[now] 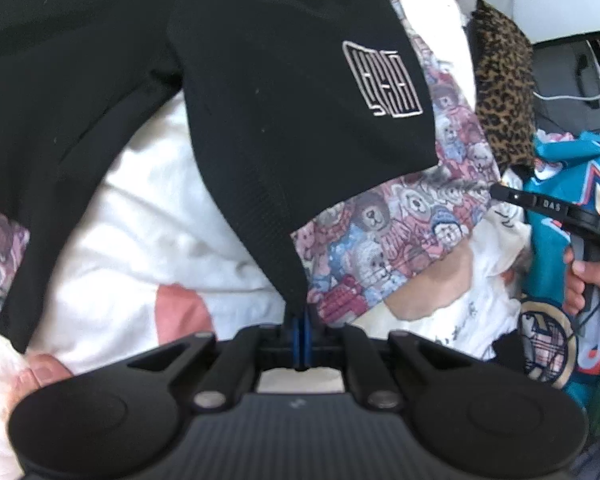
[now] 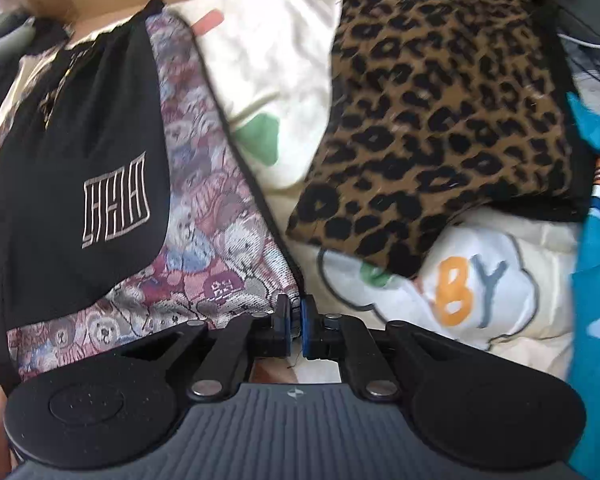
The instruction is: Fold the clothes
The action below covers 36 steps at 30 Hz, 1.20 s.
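My left gripper (image 1: 300, 336) is clamped on the black sleeve (image 1: 284, 92) of the teddy-print garment (image 1: 384, 224), which lies over the white bedding (image 1: 148, 208). My right gripper (image 2: 297, 326) pinches the garment's dark-edged corner. Leopard cushion (image 2: 440, 112) sits further right, teal clothing (image 2: 596, 280) beyond.

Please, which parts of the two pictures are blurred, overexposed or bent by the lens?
Left wrist view: white bedding is washed out, sleeve logo sharp, edges curve with fisheye. Right wrist view: teal garment at the right edge is smeared, leopard cushion slightly soft.
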Available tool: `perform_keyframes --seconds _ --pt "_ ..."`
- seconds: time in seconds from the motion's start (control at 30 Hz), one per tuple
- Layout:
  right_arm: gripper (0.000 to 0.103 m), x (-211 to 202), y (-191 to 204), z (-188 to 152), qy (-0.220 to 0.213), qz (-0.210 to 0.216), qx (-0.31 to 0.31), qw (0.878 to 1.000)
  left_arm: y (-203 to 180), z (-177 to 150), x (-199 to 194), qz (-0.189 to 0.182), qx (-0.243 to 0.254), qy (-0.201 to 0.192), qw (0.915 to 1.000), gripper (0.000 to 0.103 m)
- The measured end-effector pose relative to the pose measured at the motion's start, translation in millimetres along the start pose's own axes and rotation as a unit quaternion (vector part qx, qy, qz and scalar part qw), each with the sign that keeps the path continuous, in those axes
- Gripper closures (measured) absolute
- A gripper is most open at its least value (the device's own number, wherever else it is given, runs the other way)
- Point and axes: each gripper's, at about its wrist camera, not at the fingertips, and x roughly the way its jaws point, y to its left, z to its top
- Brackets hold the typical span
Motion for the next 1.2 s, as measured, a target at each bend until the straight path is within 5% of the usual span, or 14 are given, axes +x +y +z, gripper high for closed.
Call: perform_keyframes --seconds 0.4,0.5,0.57,0.83,0.9,0.93,0.97,1.2 --pt "0.1 22 6 -2 0.018 -0.035 -0.008 0.999 12 1 20 0.036 -0.013 -0.006 0.9992 0.097" --pt "0.1 22 7 -2 0.018 -0.038 -0.012 0.999 13 1 22 0.041 -0.023 -0.016 0.9988 0.081" --pt "0.1 22 6 0 0.017 -0.039 -0.011 0.999 16 2 20 0.046 -0.034 -0.03 0.9979 0.06" --pt "0.1 24 4 -1 0.018 -0.037 -0.012 0.999 27 -5 36 0.035 -0.033 -0.037 0.9981 0.06" --pt "0.1 24 4 -2 0.018 -0.037 -0.012 0.999 27 -8 37 0.034 -0.028 -0.041 0.9982 0.069" --pt "0.1 24 4 -2 0.018 -0.037 -0.011 0.999 27 -8 38 0.028 -0.03 -0.037 0.9985 0.091" --pt "0.1 24 4 -2 0.018 -0.037 -0.011 0.999 29 -8 40 0.014 -0.037 -0.029 0.9988 0.1" --pt "0.1 11 5 -3 0.017 -0.043 -0.014 0.999 21 -9 26 0.007 -0.024 -0.003 0.9997 0.1"
